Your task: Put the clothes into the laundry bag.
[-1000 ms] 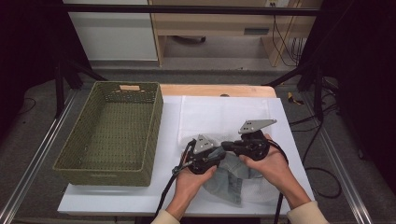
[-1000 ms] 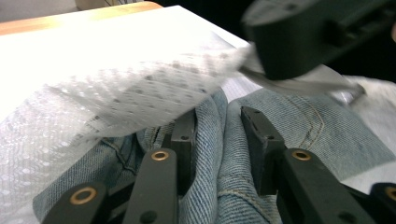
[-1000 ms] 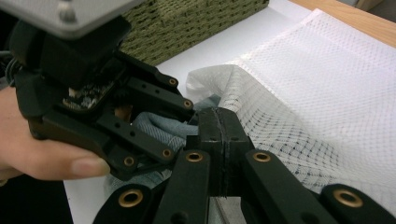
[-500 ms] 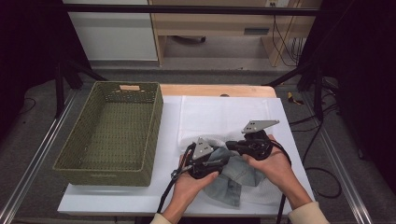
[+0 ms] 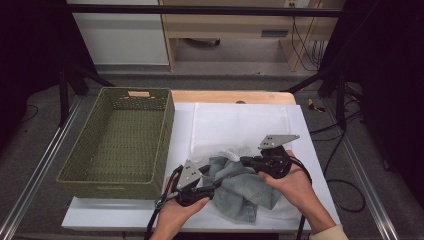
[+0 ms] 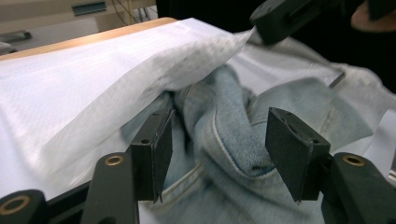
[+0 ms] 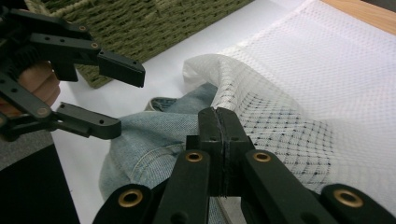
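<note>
A crumpled pair of pale blue denim jeans (image 5: 240,187) lies at the near edge of the white counter (image 5: 125,217), half tucked into the mouth of a white mesh laundry bag (image 5: 240,125) whose fine honeycomb netting spreads flat toward the far side. In the left gripper view the denim shows a thick stitched seam and soft folds, with the bag's netting draped over it like a hood. The left gripper (image 5: 212,186) has just been opening: its two flat black pads (image 6: 161,149) stand spread on either side of a denim fold that lies between them, not pressing it. The right gripper (image 5: 246,161) has its pads pressed tight together, pinching the rim of the mesh bag where the netting bunches up over the jeans; in the right gripper view the weave stretches away from that pinch in slack, translucent folds. To the left stands a rectangular olive-green woven basket (image 5: 80,172), its coarse plaited walls just beside the person's left hand (image 5: 177,217)
</note>
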The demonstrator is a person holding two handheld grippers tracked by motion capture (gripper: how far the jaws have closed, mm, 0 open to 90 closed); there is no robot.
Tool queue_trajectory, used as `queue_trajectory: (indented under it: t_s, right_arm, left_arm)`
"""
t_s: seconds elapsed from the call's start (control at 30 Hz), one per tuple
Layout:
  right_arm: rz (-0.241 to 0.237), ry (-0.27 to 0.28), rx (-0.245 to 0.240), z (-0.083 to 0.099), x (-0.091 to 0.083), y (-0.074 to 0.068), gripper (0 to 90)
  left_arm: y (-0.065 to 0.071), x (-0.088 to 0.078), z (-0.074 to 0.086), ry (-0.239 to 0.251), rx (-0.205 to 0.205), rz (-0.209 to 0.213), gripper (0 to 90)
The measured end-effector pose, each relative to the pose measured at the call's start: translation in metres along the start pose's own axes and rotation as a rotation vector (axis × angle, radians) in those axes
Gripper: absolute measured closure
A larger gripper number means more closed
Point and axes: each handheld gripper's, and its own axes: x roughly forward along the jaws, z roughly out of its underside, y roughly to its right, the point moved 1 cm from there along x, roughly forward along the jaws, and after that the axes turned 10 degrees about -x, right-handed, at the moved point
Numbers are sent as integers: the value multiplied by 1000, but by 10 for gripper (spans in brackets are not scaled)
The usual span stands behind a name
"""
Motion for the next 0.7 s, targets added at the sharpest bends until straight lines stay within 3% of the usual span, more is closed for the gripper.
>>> queue_trajectory:
  t_s: [0.13,0.37,0.5,0.57,0.7]
  right_arm:
    - [15,-1,-2,-1,1,-4,900]
    - [45,-41,27,11,-1,4,900]
    - [39,-48,33,18,-1,6,888]
    - [34,-52,19,16,1,5,841]
    - [43,-47,-9,8,1,2,729]
  left_arm:
    - [-2,-7,4,9,-5,-1,415]
    - [-6,-12,9,-9,7,-32,432]
    - [-20,1,20,-47,-44,-46,448]
    - [-24,5,22,-51,-64,-55,451]
    - [-28,9,25,-68,-63,-60,455]
